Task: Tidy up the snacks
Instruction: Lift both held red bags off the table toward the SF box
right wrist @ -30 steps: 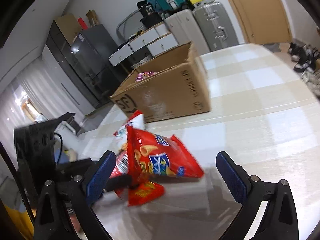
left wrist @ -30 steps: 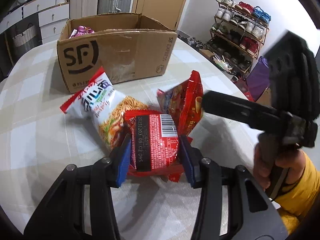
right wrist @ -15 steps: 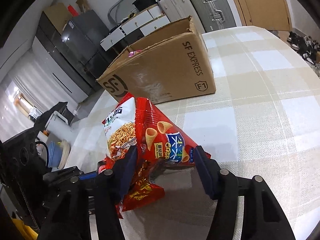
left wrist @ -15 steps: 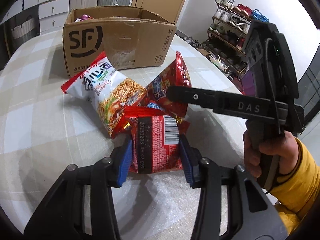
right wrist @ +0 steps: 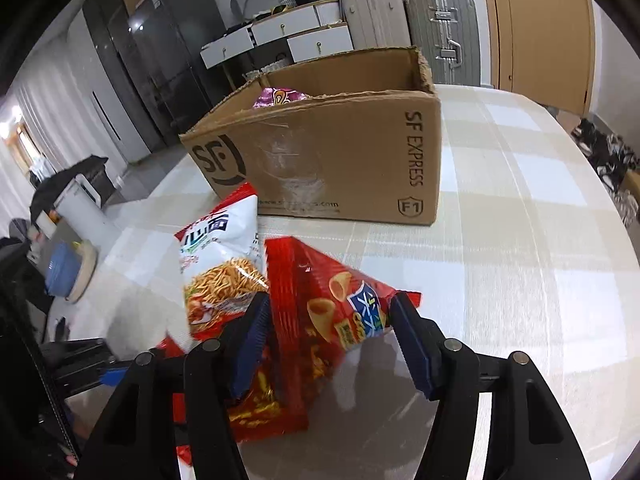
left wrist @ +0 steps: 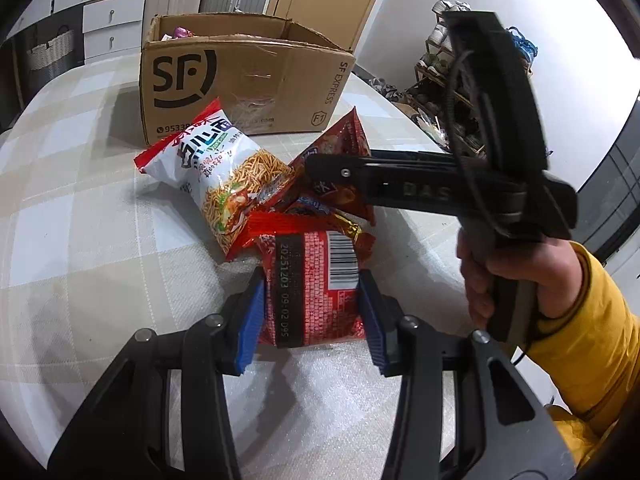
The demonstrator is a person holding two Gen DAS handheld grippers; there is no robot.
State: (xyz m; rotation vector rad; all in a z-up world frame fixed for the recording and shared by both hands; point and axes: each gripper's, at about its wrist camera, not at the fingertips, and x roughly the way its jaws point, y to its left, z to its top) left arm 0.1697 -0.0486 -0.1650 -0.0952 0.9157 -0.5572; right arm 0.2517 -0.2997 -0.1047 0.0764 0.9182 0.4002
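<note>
My left gripper (left wrist: 310, 300) is shut on a red snack packet (left wrist: 312, 280) with a barcode, held low over the checked table (left wrist: 80, 240). My right gripper (right wrist: 330, 332) has a red cone-snack bag (right wrist: 340, 300) between its blue pads; both pads touch the bag, and the jaws are opening slightly. The bag stands tilted on its edge. A white noodle-snack bag (left wrist: 216, 160) lies on the table just behind both packets, also seen as the white bag (right wrist: 220, 264) in the right wrist view. Beyond it stands the open cardboard box (left wrist: 248, 80).
The cardboard box (right wrist: 340, 152) holds a purple pack (right wrist: 280, 98). A person's hand (left wrist: 512, 276) in a yellow sleeve holds the right tool. Suitcases, drawers and a door stand behind the table; a shoe rack (left wrist: 440, 80) is off its right side.
The right gripper came in wide open, closed around the red cone-snack bag and tipped it up on edge. The left gripper kept its hold on the barcode packet and drifted a little.
</note>
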